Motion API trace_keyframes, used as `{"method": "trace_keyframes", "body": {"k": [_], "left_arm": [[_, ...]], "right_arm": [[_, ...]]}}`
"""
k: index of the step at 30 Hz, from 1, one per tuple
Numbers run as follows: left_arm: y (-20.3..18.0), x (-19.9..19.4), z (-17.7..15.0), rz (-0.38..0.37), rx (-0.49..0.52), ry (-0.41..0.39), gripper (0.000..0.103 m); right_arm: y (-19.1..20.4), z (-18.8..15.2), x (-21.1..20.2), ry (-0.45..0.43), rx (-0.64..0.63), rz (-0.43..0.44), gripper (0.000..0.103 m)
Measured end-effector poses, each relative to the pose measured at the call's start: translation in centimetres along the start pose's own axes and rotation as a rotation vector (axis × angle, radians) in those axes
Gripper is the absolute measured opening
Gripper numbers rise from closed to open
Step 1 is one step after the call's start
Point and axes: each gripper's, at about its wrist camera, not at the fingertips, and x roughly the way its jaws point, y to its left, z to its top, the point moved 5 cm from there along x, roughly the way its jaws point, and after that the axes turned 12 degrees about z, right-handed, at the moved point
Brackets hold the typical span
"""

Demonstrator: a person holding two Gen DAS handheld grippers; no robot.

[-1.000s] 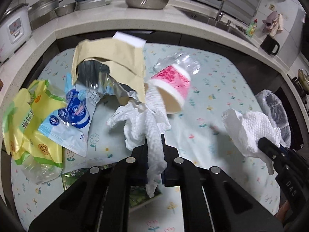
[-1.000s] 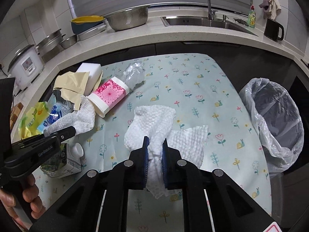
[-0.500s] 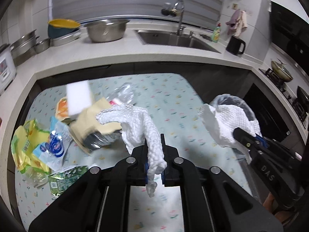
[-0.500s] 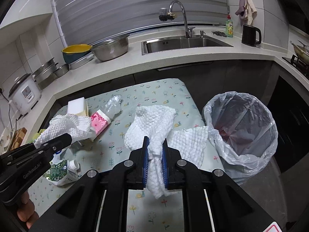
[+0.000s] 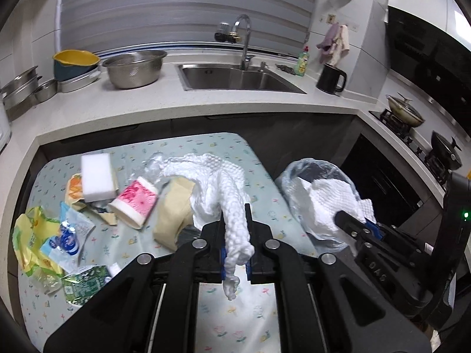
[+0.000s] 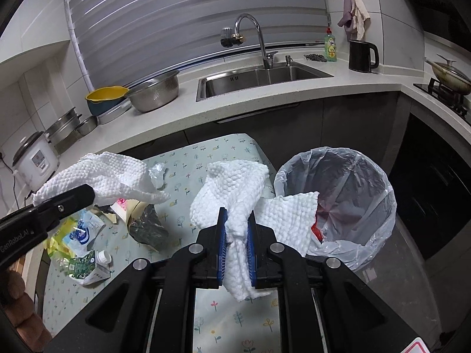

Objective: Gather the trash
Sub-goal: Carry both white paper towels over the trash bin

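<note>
Since a second ago: both my hands came up and swung over toward the bin, so the sink and counter filled way more of each view than before.
Far left of the table: yellow-green wrapper [image 5: 28, 236] and a blue-and-white pouch [image 5: 66, 235], lying flat on the flowered tablecloth [image 5: 235, 320].
Front left: squashed green carton [image 5: 84, 284] with a white cap, just beside those wrappers.
Back left: white sponge block [image 5: 97, 176] sat on the pile, with the pink paper cup [image 5: 134, 203] tipped on its side next to it.
Middle: tan paper bag [image 5: 173, 214], crumpled, partly behind my towel.
Left gripper [image 5: 235, 235]: clamped nearly all the way down on a twisted paper towel [image 5: 232, 206], which hung over the table, not over the bin.
Right gripper [image 6: 237, 232]: also squeezed tight, on the second paper towel [image 6: 235, 188], a bit thicker wad between the blue pads; one corner of it hung in front of the bin's rim.
Trash bin [image 6: 356, 182]: on the floor off the table's right edge, lined with a clear bag, something red already inside.
Background: steel colander [image 6: 156, 91] and sink [image 6: 259, 79] on the counter, black kettle [image 6: 362, 56] to the right.
</note>
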Motion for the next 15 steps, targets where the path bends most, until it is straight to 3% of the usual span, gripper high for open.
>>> {"method": "trace_keyframes", "body": {"k": [11,15], "left_arm": [[10.4,0.9,-3.0,0.196,-0.130,0.070,0.008],[13.2,0.7,-3.8,0.214,-0.191,0.088,0.008]], "right_arm": [[4.6,-1.1,2.7,0.054,-0.057,0.097,0.011],[7.2,-1.4,3.9,0.075,-0.091,0.133,0.011]]}}
